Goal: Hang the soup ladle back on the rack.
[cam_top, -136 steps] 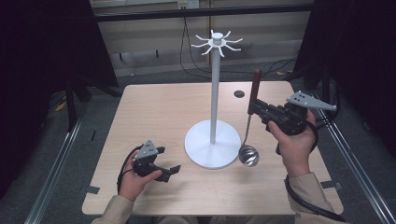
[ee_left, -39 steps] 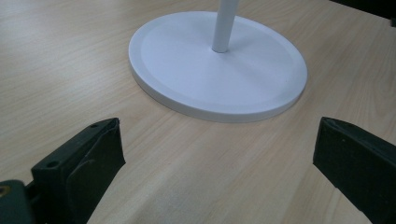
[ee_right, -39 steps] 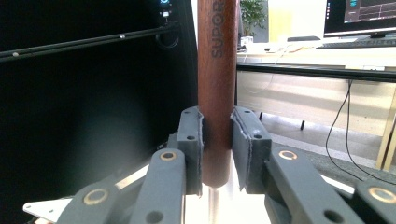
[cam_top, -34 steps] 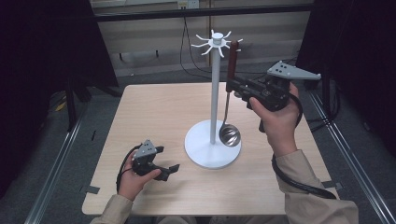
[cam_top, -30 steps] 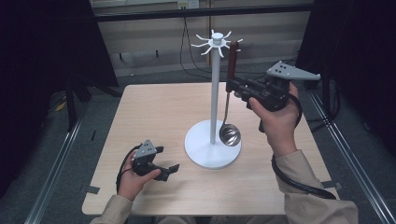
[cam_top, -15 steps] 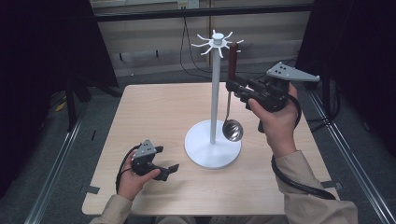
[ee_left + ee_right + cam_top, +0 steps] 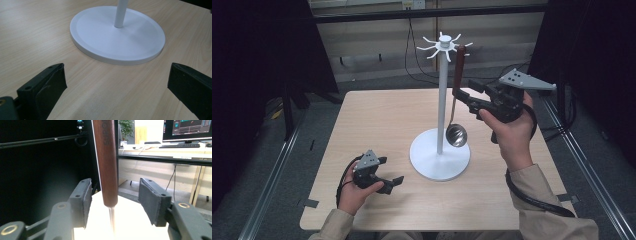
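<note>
Ladle [image 7: 456, 100] hangs from hook at top of white stand [image 7: 440, 150], bowl above base. Right tool [image 7: 464, 95] just opened, pads both sides of wooden handle (no contact). Left tool [image 7: 389, 172] spread wide, resting on tabletop [image 7: 377, 120], nothing btw jaws.

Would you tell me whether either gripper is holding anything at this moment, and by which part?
Nothing is held. The right gripper has just been opening; the ladle's wooden handle stands between its pads untouched. The left gripper is open over the table.
</note>
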Motion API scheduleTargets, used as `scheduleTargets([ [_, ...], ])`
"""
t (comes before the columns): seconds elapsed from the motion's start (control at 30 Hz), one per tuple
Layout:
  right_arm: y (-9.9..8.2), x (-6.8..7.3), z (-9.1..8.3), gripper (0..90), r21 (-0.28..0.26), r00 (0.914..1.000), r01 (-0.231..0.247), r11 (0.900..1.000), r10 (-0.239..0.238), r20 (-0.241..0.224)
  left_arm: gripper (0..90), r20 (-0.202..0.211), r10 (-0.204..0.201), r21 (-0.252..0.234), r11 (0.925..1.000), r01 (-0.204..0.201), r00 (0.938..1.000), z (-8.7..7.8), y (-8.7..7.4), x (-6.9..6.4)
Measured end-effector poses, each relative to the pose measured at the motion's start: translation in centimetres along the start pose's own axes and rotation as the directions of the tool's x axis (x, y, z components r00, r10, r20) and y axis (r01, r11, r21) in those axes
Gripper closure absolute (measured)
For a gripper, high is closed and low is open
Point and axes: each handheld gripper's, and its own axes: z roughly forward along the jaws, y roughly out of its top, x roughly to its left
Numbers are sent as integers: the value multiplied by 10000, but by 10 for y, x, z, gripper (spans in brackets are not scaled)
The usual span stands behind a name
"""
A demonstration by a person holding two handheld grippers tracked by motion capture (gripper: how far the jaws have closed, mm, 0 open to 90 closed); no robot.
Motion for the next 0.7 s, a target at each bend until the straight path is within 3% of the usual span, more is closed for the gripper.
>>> scheduleTargets([
  [0.23, -5, -1, -6, 350, 171, 9998, -17, 9999, 13, 211, 16, 75, -32, -24, 10000, 32, 10000, 0, 0, -1],
  [0.7, -20, -4, -18, 215, 445, 9993, 341, 9984, -347, 119, 17, 50, 80, 40, 10000, -81, 10000, 0, 0, -2],
])
